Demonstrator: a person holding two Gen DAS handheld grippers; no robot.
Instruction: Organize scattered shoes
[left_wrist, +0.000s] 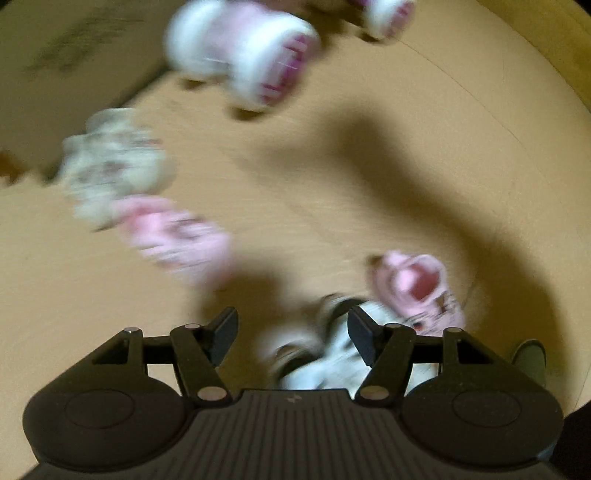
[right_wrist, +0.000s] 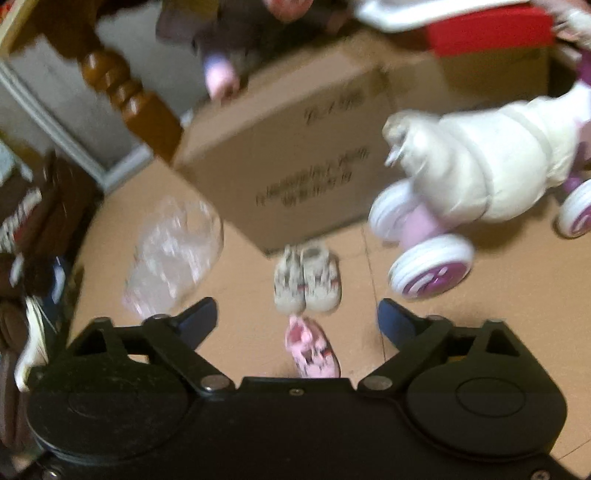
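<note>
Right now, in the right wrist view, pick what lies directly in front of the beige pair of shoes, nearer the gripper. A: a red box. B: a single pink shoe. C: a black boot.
B: a single pink shoe lies just below the beige pair, toe-to-toe with it on the floor.

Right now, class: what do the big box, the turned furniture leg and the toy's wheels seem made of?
Big box: cardboard, matt brown with printed lettering. Furniture leg: probably varnished wood, glossy brown, lathe-turned rings. Wheels: likely hard plastic, smooth white rims, purple hubs; blur leaves this uncertain.
</note>
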